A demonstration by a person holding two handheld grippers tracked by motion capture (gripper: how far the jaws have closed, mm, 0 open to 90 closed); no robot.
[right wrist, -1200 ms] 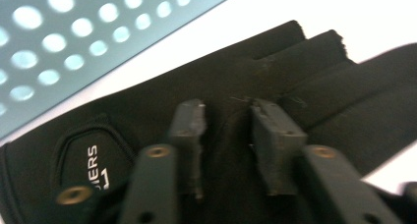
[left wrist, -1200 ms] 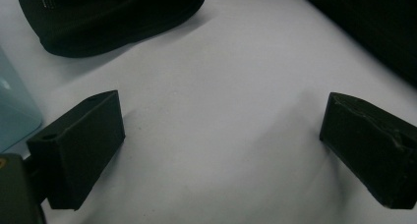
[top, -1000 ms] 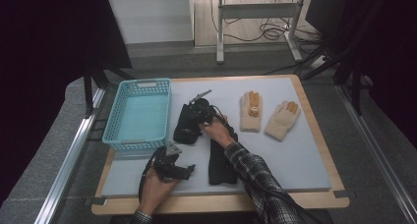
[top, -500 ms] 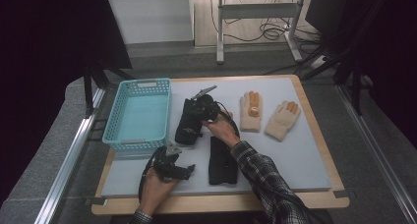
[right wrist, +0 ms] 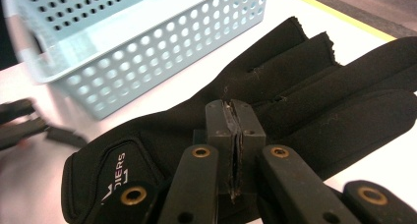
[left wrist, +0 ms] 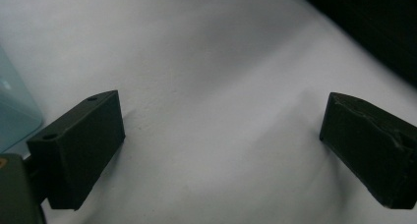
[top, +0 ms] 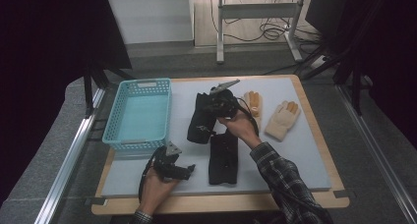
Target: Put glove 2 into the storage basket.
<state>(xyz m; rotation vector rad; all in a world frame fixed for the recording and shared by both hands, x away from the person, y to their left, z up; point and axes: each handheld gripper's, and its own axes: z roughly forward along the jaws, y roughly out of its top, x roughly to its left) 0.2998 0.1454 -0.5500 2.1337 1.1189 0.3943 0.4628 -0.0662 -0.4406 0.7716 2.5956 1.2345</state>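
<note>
My right gripper (top: 216, 106) is shut on a black glove (top: 200, 120), pinching its fabric near the middle (right wrist: 233, 111). The glove (right wrist: 305, 101) hangs partly lifted over the white mat, fingers spread, its cuff with white lettering low at the left. A second black glove (top: 223, 157) lies flat on the mat just in front of it. My left gripper (top: 188, 171) rests low at the mat's front left, jaws wide open (left wrist: 221, 140) with only bare mat between them. Two tan gloves (top: 253, 103) (top: 281, 118) lie to the right of my right hand.
A light blue perforated basket (top: 133, 144) stands empty at the mat's left, close beside the lifted glove (right wrist: 137, 52). The mat lies on a wooden board (top: 314, 199) with metal rails along both sides. A table frame and cables stand on the floor beyond.
My right hand has risen and drifted toward the far side with the black glove, which has come partly off the mat. The left gripper has stayed put.
</note>
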